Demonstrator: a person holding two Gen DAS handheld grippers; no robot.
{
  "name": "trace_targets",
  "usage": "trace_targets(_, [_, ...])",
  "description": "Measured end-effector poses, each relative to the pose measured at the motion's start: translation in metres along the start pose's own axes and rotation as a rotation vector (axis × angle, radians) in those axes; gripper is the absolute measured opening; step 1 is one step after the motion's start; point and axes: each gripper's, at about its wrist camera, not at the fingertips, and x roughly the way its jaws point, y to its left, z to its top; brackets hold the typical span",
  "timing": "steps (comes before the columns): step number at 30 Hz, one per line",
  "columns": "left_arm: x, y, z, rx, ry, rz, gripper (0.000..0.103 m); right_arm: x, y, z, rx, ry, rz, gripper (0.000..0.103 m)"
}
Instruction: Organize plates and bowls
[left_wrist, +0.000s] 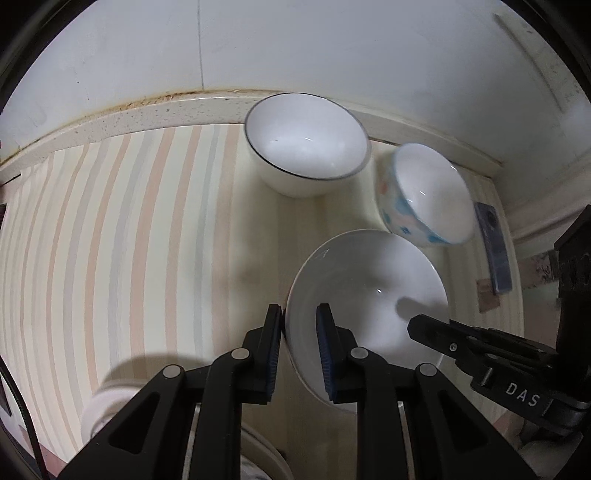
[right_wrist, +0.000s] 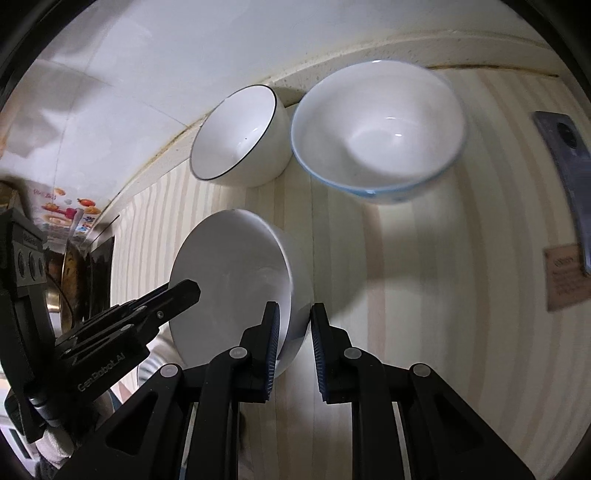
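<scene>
A plain white bowl (left_wrist: 369, 280) sits on the striped tablecloth (left_wrist: 129, 229), and both grippers hold it. My left gripper (left_wrist: 299, 308) is shut on its left rim, one pad outside the wall and one inside. In the right wrist view my right gripper (right_wrist: 294, 306) clamps the opposite rim of the same bowl (right_wrist: 229, 266) in the same way. The right gripper's tip (left_wrist: 417, 325) shows over the bowl's right side, and the left gripper's tip (right_wrist: 188, 290) over its left. Behind stand a black-rimmed white bowl (left_wrist: 306, 144) and a blue-patterned bowl (left_wrist: 424, 195).
The black-rimmed bowl (right_wrist: 240, 136) and blue-patterned bowl (right_wrist: 376, 129) stand close together against the white wall. A dark phone (left_wrist: 493, 247) lies at the right of the cloth. A white round object (left_wrist: 96, 406) and a plate rim (left_wrist: 266, 454) sit near the front edge.
</scene>
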Motion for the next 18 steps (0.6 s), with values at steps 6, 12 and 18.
trace_targets(6, [-0.021,-0.022,-0.027,0.039,-0.007,-0.027,0.017,-0.031,-0.004,-0.034,-0.012,-0.009,-0.018,0.019])
trace_targets(12, [-0.020,-0.043,-0.057,0.063,0.022,-0.045,0.017,-0.051,-0.026,-0.078,0.016,-0.004,-0.037,0.019])
trace_targets(18, [-0.006,-0.057,-0.085,0.085,0.066,-0.042,0.017,-0.050,-0.050,-0.114,0.061,0.025,-0.037,0.019])
